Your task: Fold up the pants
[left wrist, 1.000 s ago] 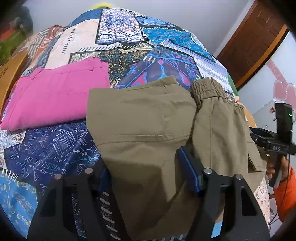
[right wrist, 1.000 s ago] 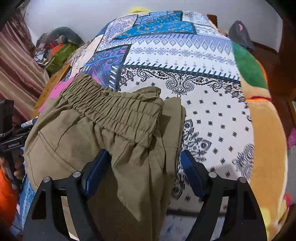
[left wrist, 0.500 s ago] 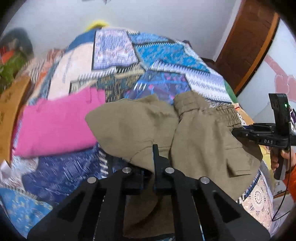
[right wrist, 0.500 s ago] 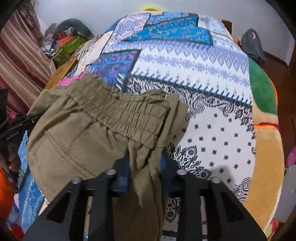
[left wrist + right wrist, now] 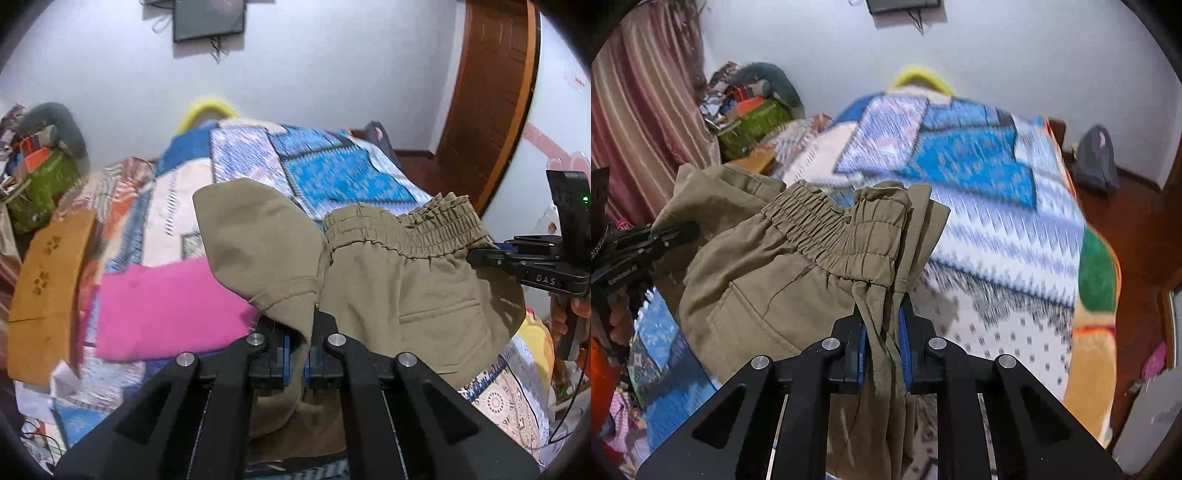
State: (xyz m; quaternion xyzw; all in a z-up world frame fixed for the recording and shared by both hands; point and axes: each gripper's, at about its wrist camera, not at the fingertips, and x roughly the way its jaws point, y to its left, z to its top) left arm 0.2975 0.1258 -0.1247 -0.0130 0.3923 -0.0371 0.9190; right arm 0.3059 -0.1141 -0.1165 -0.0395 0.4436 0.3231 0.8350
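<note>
Olive pants (image 5: 402, 295) hanging lifted above the patchwork bedspread (image 5: 332, 173), already doubled, elastic waistband (image 5: 827, 236) uppermost.
Left gripper (image 5: 295, 365) pinching a hem-side fold between pressed-together blue pads; right gripper (image 5: 882, 354) clamping bunched cloth just below the waistband.
Gripping at 2 opposite edges, judged as keeping the layers aligned and taut for carrying or the next fold.
Lying beside on the bed: pink garment (image 5: 166, 310), apparently folded.
Background blurring, suggesting motion.

I count one pair of khaki pants (image 5: 388, 288), one pink garment (image 5: 162, 310), one bed (image 5: 332, 173), and my two tongs (image 5: 297, 363) (image 5: 882, 350).
</note>
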